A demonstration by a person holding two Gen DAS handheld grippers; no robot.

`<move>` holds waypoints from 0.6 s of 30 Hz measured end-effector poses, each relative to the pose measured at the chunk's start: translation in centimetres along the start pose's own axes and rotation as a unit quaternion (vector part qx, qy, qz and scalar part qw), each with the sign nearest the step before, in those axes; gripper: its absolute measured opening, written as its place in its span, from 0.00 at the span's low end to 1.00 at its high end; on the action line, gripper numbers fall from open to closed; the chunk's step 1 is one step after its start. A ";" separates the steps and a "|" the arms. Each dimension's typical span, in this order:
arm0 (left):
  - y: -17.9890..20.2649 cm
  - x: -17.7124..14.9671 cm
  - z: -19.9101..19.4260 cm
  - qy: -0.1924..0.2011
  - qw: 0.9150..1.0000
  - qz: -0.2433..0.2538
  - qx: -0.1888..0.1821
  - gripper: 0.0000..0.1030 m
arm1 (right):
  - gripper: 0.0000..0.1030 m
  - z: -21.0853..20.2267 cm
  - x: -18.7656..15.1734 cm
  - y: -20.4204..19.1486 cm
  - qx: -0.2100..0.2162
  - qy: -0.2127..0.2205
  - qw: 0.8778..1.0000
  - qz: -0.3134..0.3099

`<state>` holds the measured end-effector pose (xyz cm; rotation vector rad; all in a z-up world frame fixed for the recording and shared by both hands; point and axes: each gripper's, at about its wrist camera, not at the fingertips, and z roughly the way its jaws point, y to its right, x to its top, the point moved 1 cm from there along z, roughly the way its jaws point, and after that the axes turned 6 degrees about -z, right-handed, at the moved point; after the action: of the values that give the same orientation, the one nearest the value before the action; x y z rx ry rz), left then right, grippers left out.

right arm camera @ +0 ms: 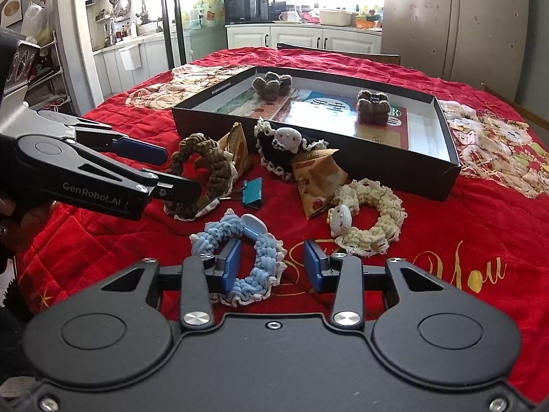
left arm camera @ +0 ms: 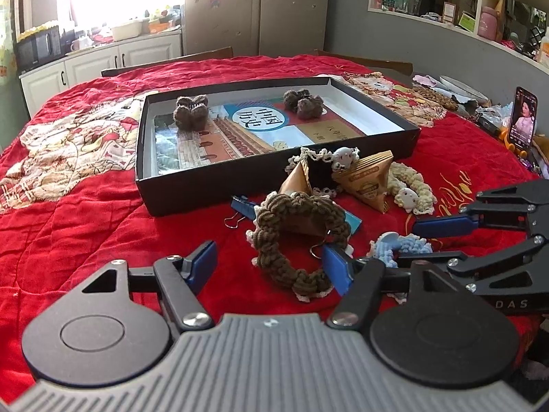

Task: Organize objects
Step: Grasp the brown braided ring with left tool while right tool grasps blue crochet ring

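Observation:
A brown crocheted scrunchie (left arm camera: 295,237) lies on the red cloth between the fingers of my left gripper (left arm camera: 271,262). The jaws stand wide and open, and the right finger rests at the ring's right edge. A light blue scrunchie (right arm camera: 240,250) lies under my right gripper (right arm camera: 272,264). One finger stands inside its ring and the other stays clear of its outer side, so that gripper is open. Beyond both sits a shallow black box (left arm camera: 274,185) holding a book and two brown crocheted pieces (left arm camera: 190,110). In the right wrist view, my left gripper (right arm camera: 164,170) reaches in from the left.
Between me and the box lie a cream scrunchie (right arm camera: 374,219) with a white cat charm, a black lace-edged scrunchie (right arm camera: 278,151), two orange snack packets (right arm camera: 319,178) and a teal binder clip (right arm camera: 252,192). A phone (left arm camera: 523,116) stands at the table's right edge among clutter.

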<state>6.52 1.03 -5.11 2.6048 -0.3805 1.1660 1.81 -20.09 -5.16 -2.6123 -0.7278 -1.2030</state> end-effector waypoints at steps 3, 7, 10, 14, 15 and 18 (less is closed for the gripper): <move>-0.1 0.0 0.1 -0.003 1.000 -0.006 -0.005 0.70 | 0.37 0.1 -0.1 0.0 0.000 -0.001 1.000 0.000; -0.2 -0.1 0.3 -0.004 1.000 -0.010 -0.009 0.66 | 0.37 0.1 -0.1 0.0 0.000 -0.002 1.000 0.000; -0.3 -0.1 0.3 -0.006 1.000 -0.015 -0.011 0.62 | 0.36 0.1 -0.1 0.0 -0.001 -0.002 1.000 0.000; -0.2 -0.2 0.5 -0.011 1.000 -0.015 -0.013 0.57 | 0.35 0.1 -0.1 0.0 -0.001 -0.002 1.000 0.000; -0.2 -0.3 0.5 -0.011 1.000 -0.015 -0.013 0.56 | 0.35 0.1 -0.1 0.0 0.000 -0.002 1.000 0.000; 0.0 -0.3 0.5 -0.013 1.000 -0.013 -0.015 0.51 | 0.34 0.1 -0.1 0.0 0.000 -0.002 1.000 0.000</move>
<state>6.70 0.90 -5.67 2.5936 -0.3654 1.1112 1.83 -20.06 -5.35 -2.6147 -0.7279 -1.1989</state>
